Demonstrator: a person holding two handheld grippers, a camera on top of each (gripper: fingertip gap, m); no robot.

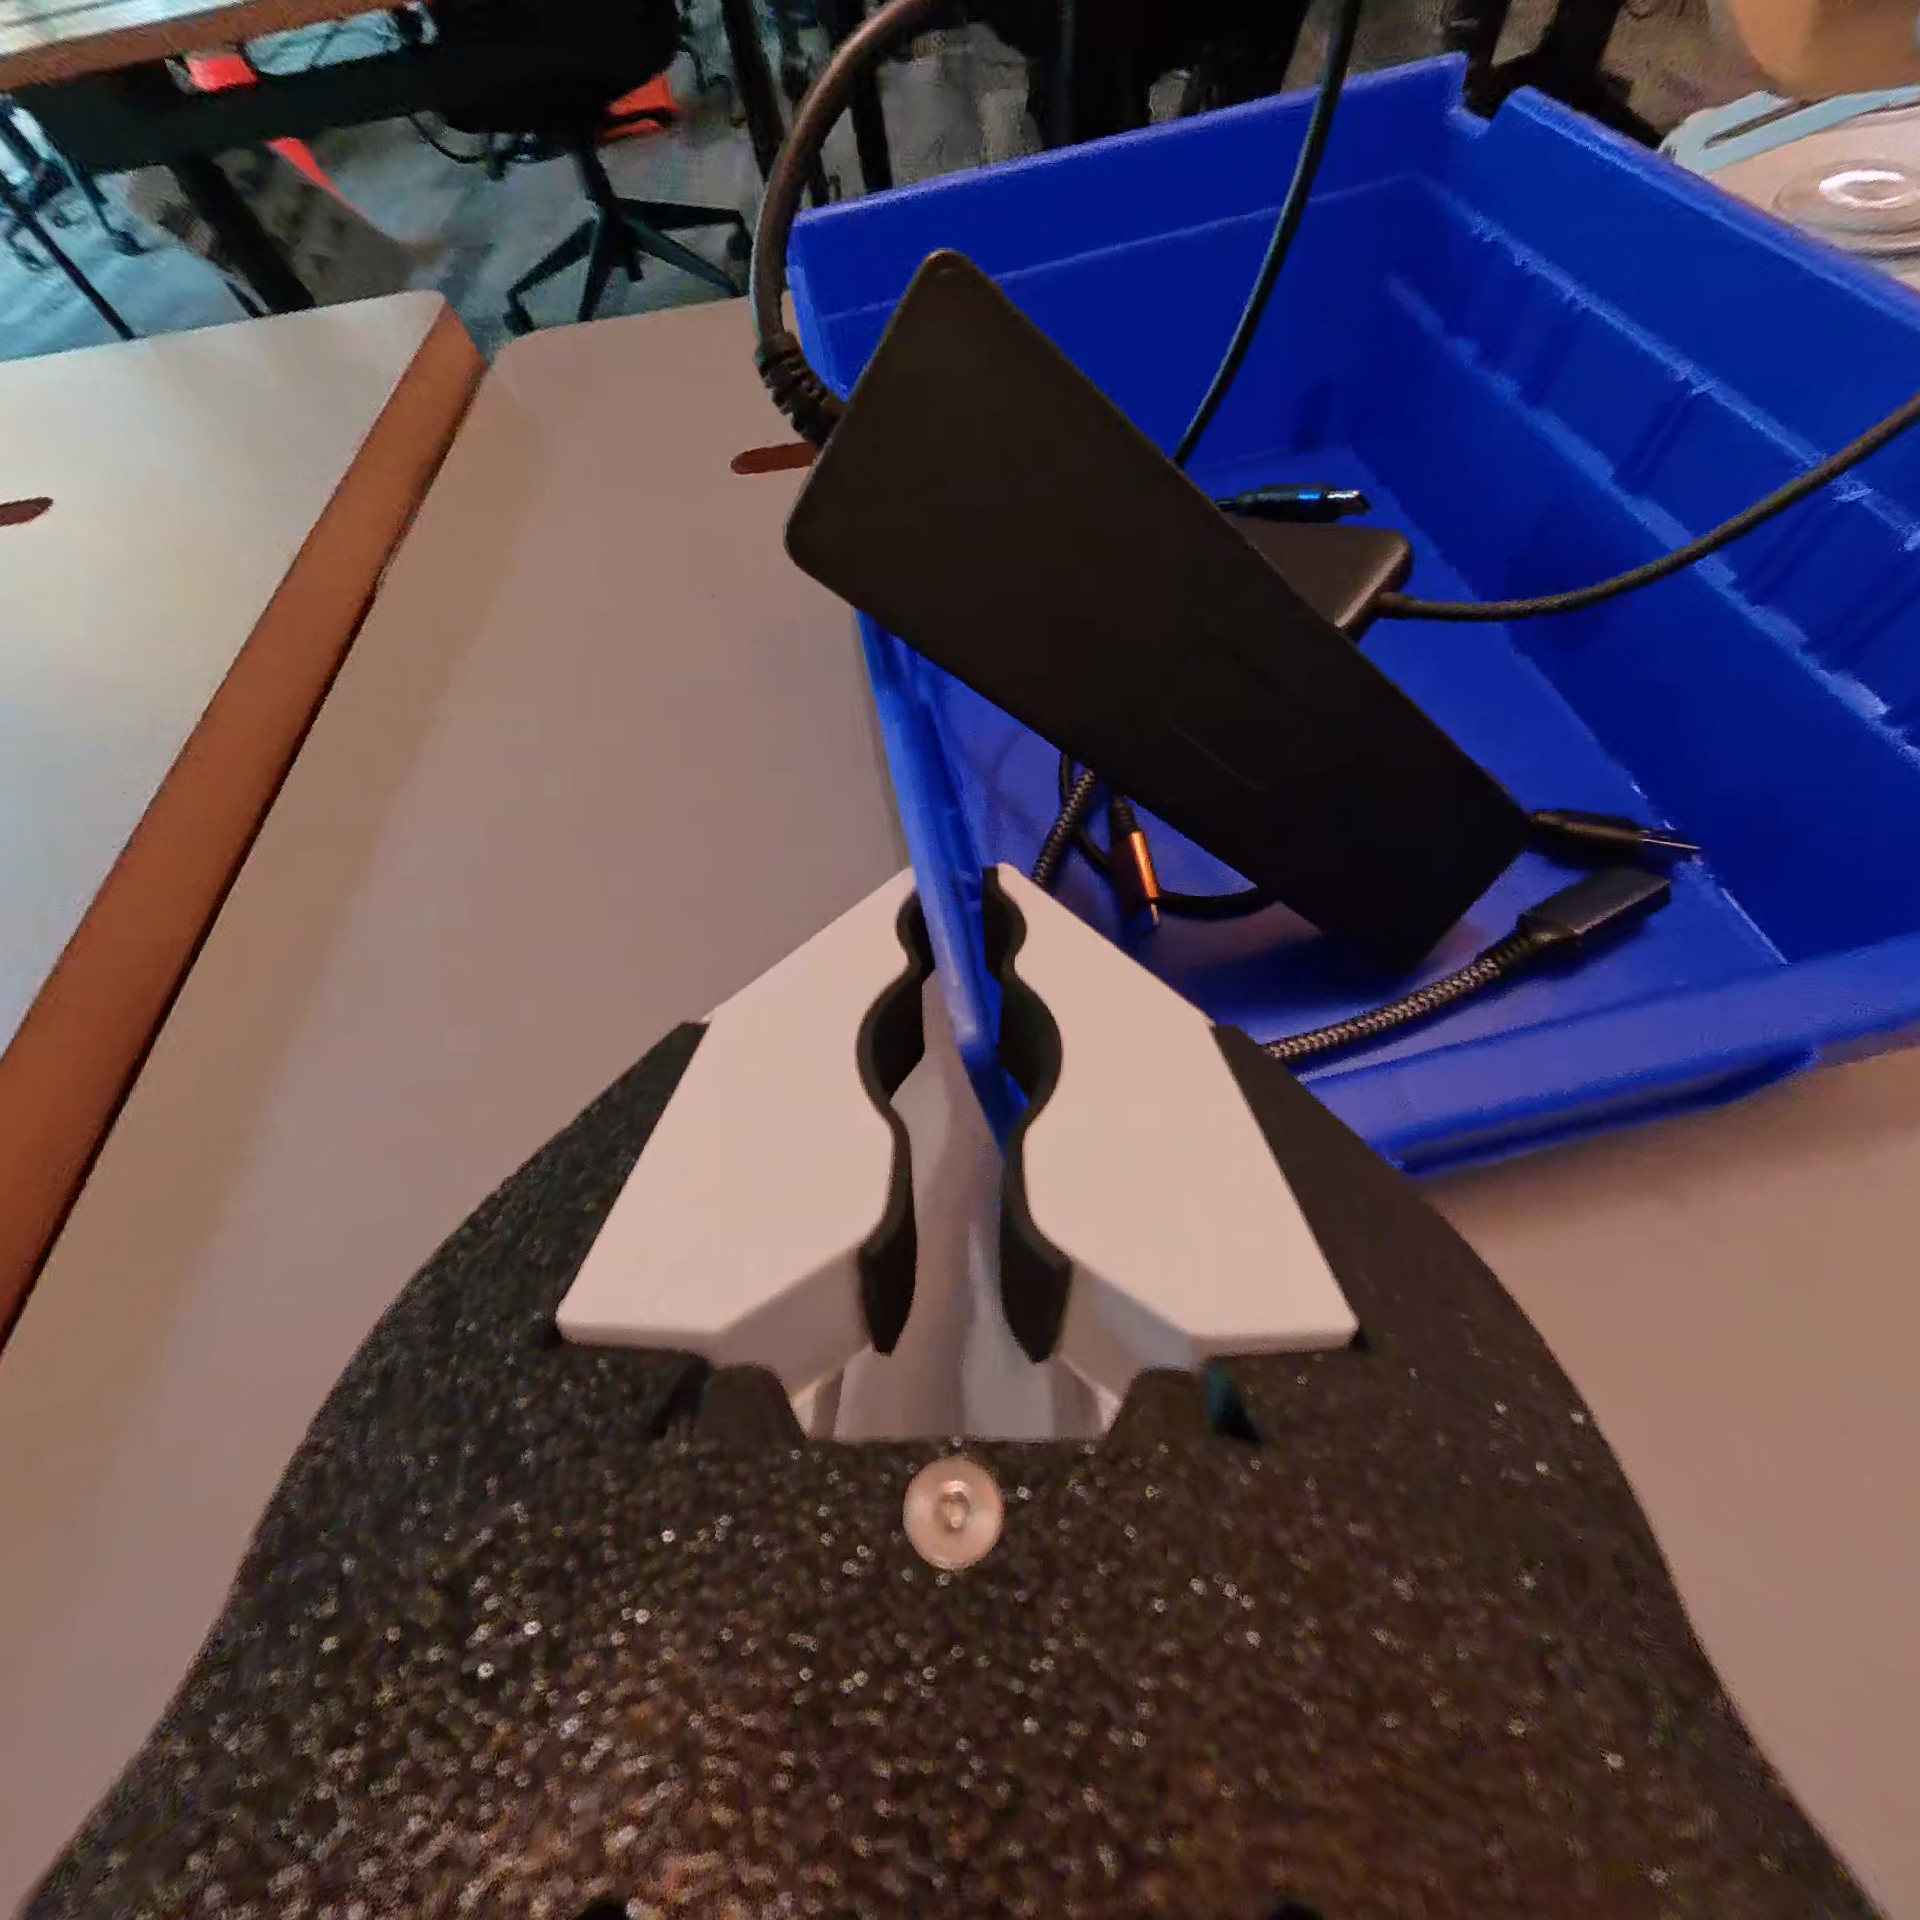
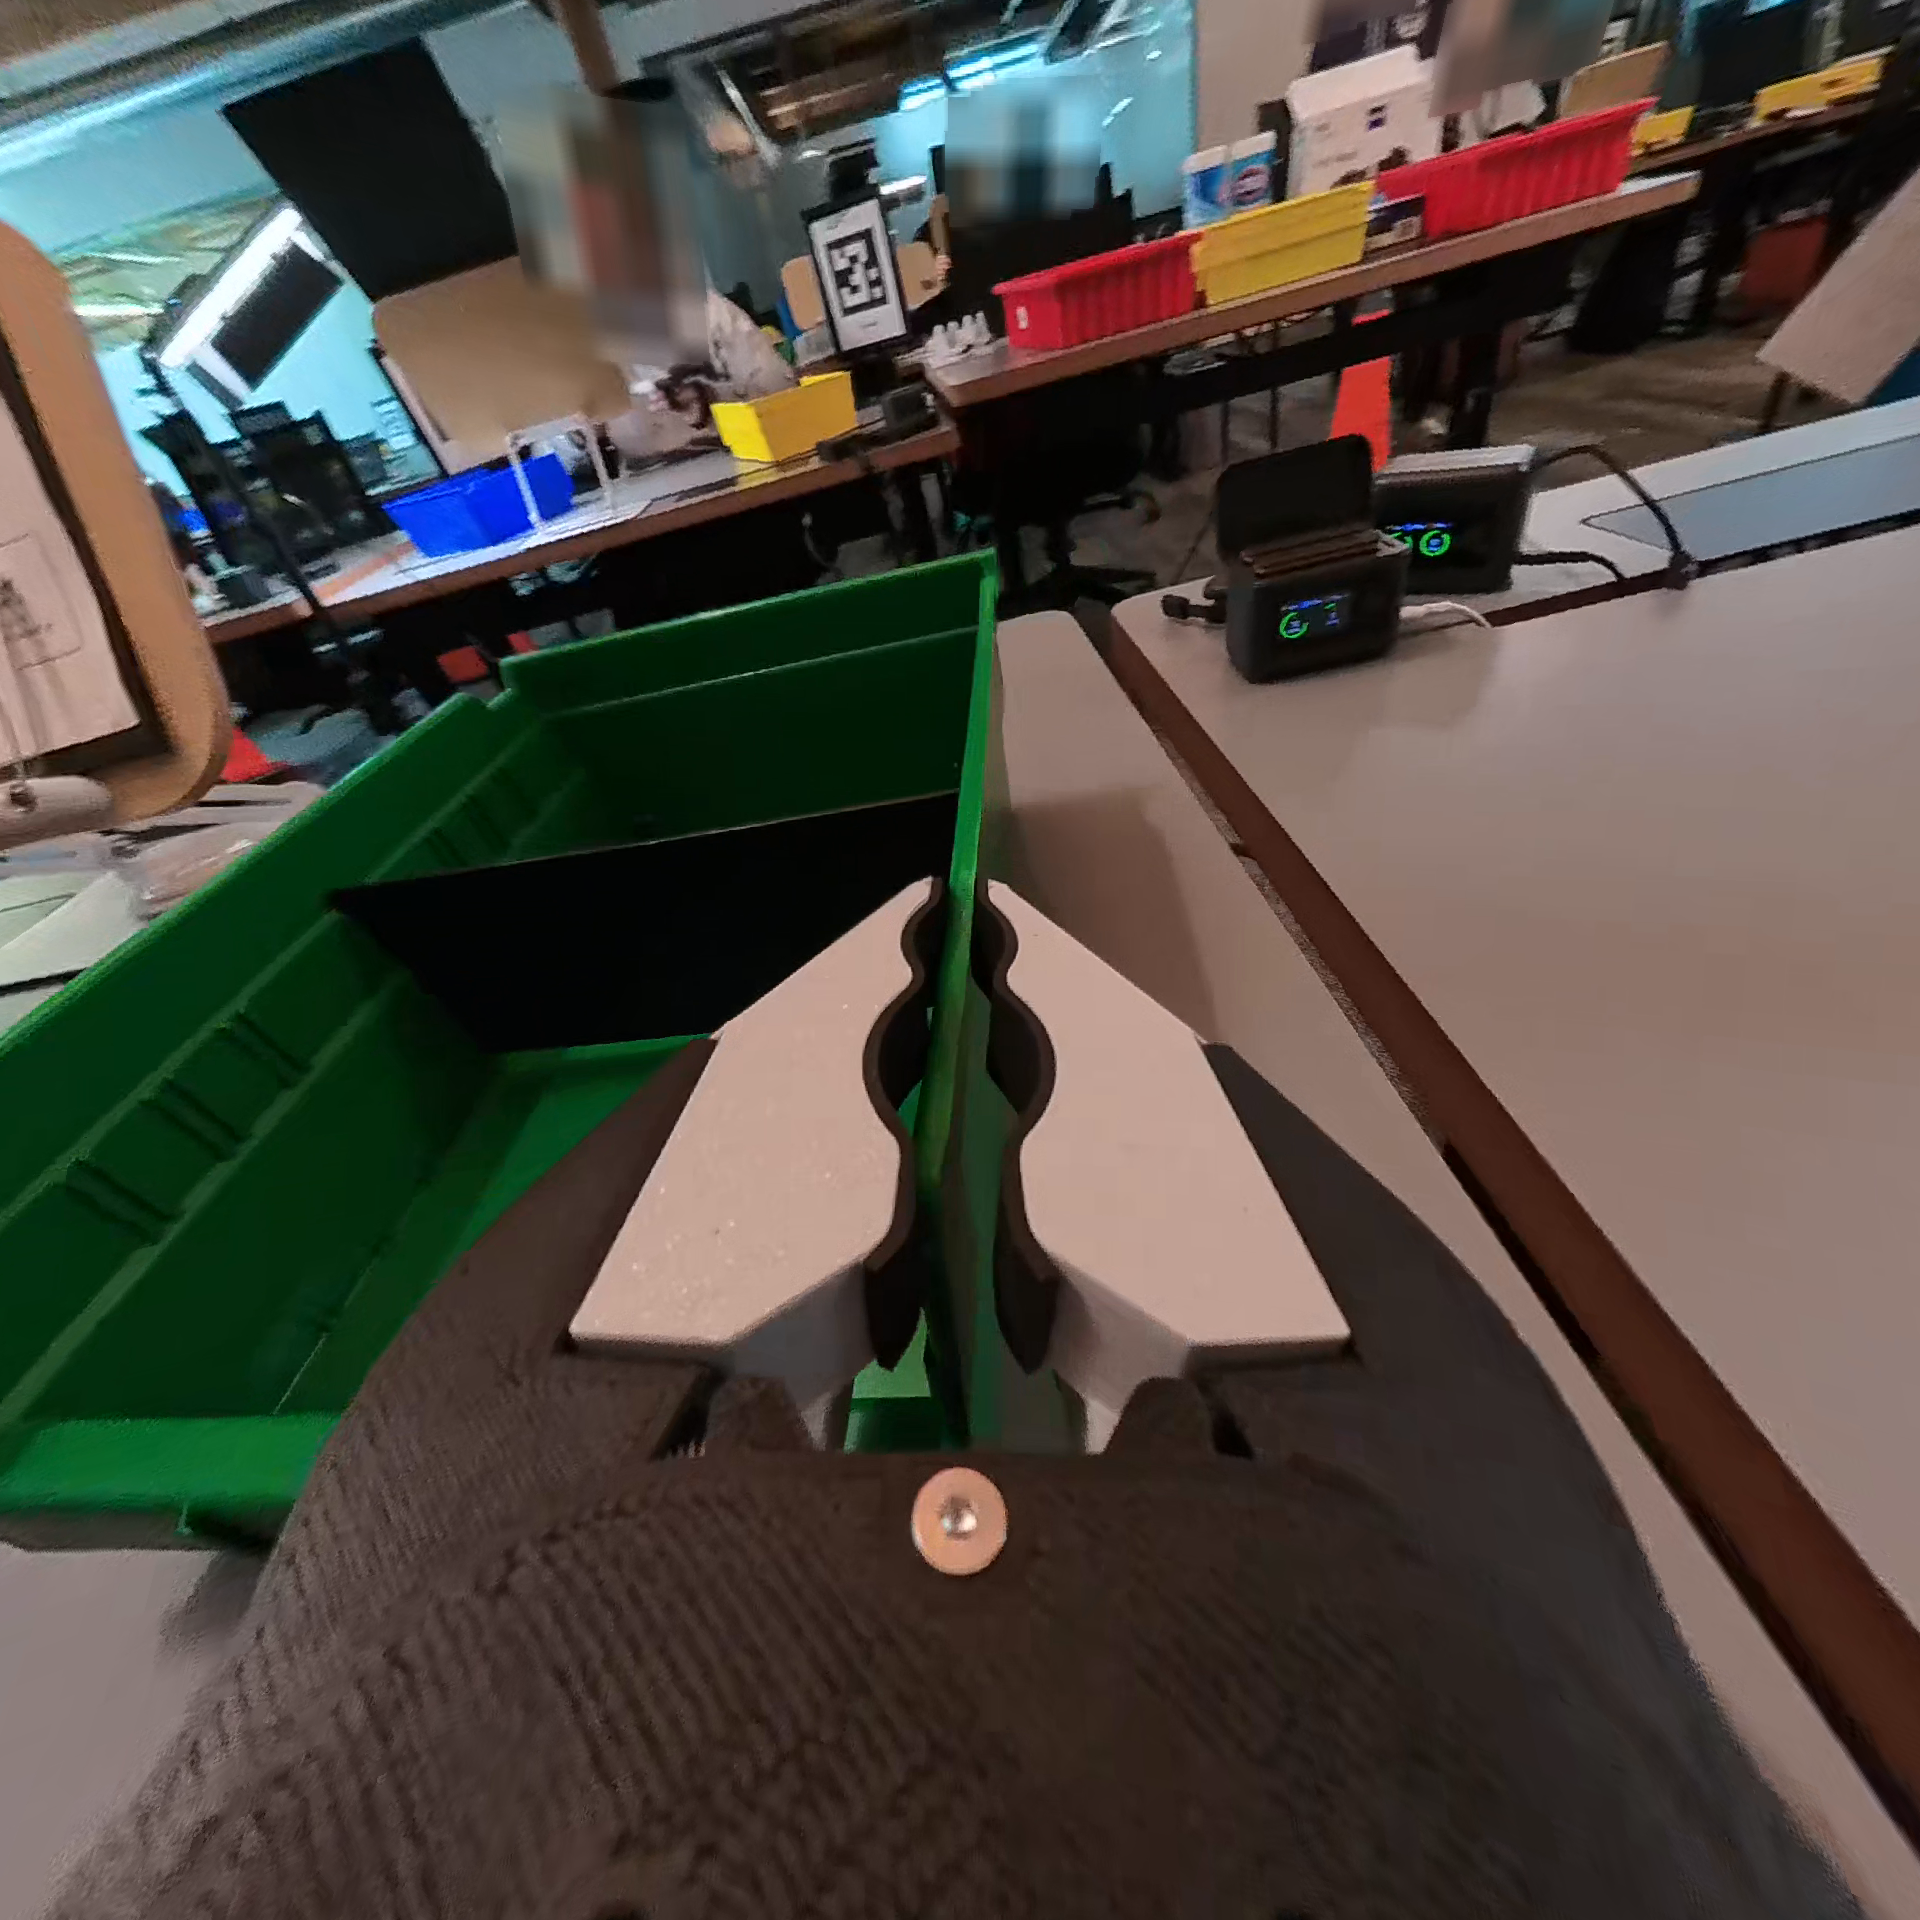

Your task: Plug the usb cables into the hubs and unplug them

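A blue bin (image 1: pixel 1558 1081) stands on the grey table. A long black hub (image 1: pixel 1091 623) leans in it, tilted over the left rim, with a thick black cable (image 1: pixel 774 260) at its upper end. A smaller black hub (image 1: pixel 1351 566) and loose USB cables lie on the bin floor, among them a braided cable with a flat plug (image 1: pixel 1579 914) and an orange-tipped plug (image 1: pixel 1138 852). My left gripper (image 1: pixel 951 894) is closed on the blue bin's left wall near its front corner. My right gripper (image 2: pixel 961 899) is closed on the right wall of a green bin (image 2: pixel 208 1091) with a black divider (image 2: pixel 644 935).
A second table (image 1: pixel 156 520) adjoins on the left across a seam. In the right wrist view another table holds two black charger boxes with lit screens (image 2: pixel 1309 613). A clear round dish (image 1: pixel 1860 197) sits beyond the blue bin. Chairs and benches with coloured bins stand behind.
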